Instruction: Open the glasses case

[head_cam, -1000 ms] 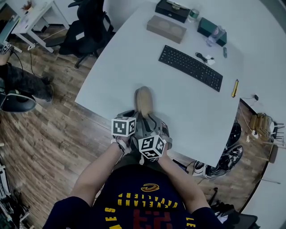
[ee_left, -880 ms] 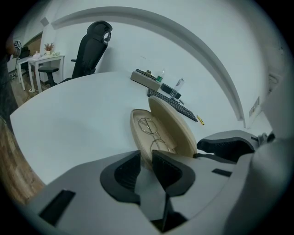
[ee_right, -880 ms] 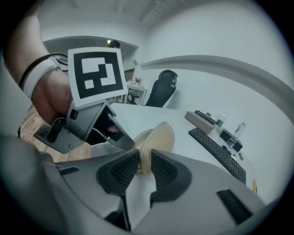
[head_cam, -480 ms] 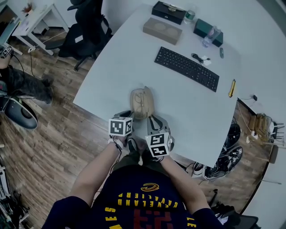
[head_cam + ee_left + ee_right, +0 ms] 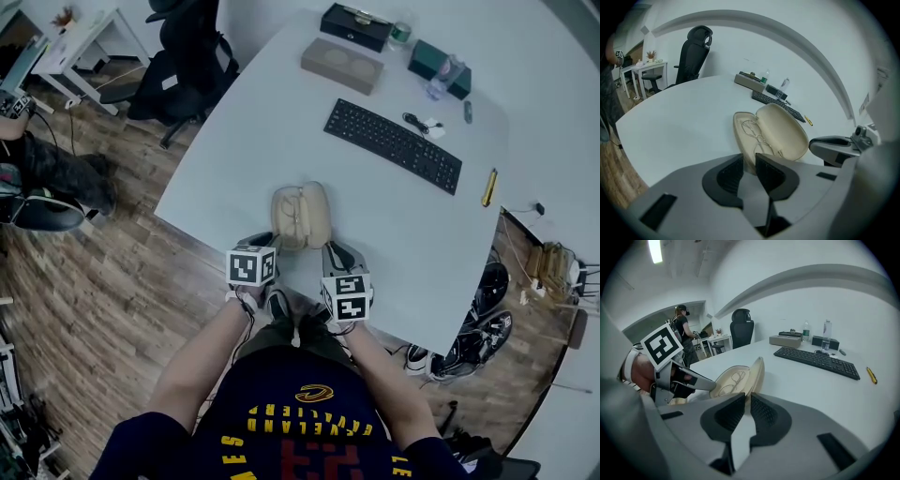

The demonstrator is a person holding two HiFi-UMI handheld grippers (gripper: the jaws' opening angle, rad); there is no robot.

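Note:
The beige glasses case (image 5: 300,216) lies open near the table's front edge, its lid (image 5: 785,131) swung over to the right. Wire-framed glasses (image 5: 759,138) rest in the base. My left gripper (image 5: 269,244) is at the case's near end, and its jaws (image 5: 749,164) are shut on the base's end. My right gripper (image 5: 330,251) sits just right of the case, beside the lid's edge (image 5: 758,371). Its jaws (image 5: 747,401) are closing to a narrow gap with nothing between them. The left gripper (image 5: 693,380) also shows in the right gripper view.
A black keyboard (image 5: 394,143) lies mid-table, a yellow pen (image 5: 487,186) to its right. Brown box (image 5: 341,64), black box (image 5: 356,25) and green box (image 5: 441,66) line the far edge. An office chair (image 5: 183,66) stands left of the table (image 5: 225,150).
The case, closed a second ago, now lies open with its lid swung right. My right gripper rolled, moved right off the lid, and its jaws narrowed. The left gripper stayed put.

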